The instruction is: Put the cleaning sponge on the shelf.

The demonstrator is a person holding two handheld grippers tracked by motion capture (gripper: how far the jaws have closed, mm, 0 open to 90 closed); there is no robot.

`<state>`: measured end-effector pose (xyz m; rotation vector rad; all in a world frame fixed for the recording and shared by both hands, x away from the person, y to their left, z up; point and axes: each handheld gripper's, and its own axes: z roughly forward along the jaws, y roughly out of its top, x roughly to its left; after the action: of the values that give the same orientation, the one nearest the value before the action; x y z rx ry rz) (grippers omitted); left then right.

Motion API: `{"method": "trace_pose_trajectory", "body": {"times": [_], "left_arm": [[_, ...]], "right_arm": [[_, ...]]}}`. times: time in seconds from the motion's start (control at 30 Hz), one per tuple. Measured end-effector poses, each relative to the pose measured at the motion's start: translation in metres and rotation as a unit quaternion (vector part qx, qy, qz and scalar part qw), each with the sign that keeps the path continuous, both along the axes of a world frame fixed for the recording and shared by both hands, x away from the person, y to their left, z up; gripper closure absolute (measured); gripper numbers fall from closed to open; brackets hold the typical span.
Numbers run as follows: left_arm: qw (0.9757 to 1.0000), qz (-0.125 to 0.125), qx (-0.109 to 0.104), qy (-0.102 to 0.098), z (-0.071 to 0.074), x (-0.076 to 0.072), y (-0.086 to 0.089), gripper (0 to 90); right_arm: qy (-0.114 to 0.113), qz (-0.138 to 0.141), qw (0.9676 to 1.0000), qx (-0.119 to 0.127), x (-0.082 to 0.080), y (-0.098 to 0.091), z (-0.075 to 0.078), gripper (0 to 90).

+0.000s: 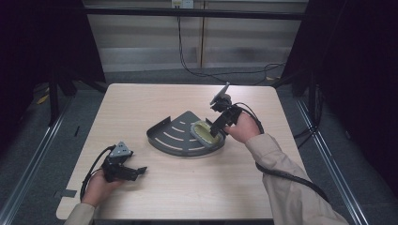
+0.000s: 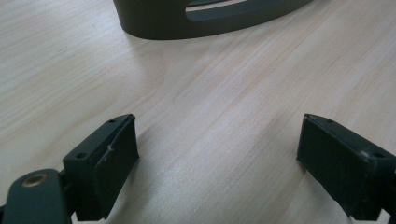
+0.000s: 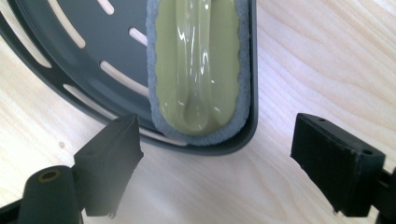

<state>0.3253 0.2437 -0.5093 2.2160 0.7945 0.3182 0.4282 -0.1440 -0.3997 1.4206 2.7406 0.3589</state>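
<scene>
A dark grey fan-shaped tray with curved slots lies at the middle of the wooden table. A yellow-green sponge with a grey scouring rim, wrapped in shiny film, lies in the tray's right corner. My right gripper hovers over the sponge's near end, open. In the right gripper view the sponge and tray lie just ahead of the open right gripper. My left gripper rests low at the front left, open with nothing between its fingers. In the left gripper view the left gripper faces the tray's wall.
The light wooden table has bare surface all around the tray. A black cable runs across the floor behind the table. Dark frame posts stand at both sides.
</scene>
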Motion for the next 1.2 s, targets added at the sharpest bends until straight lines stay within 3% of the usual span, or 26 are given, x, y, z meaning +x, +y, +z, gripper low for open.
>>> {"method": "trace_pose_trajectory", "body": {"times": [0.57,1.2], "left_arm": [[1.0,0.0,0.0,0.0,0.0,0.0,0.0,11.9],[1.0,0.001,-0.002,0.002,0.0,0.0,0.0,11.9]], "right_arm": [[-0.002,-0.009,1.0,-0.002,-0.011,-0.024,0.006,15.2],[-0.006,-0.013,0.9995,0.028,-0.026,-0.06,0.008,15.3]]}}
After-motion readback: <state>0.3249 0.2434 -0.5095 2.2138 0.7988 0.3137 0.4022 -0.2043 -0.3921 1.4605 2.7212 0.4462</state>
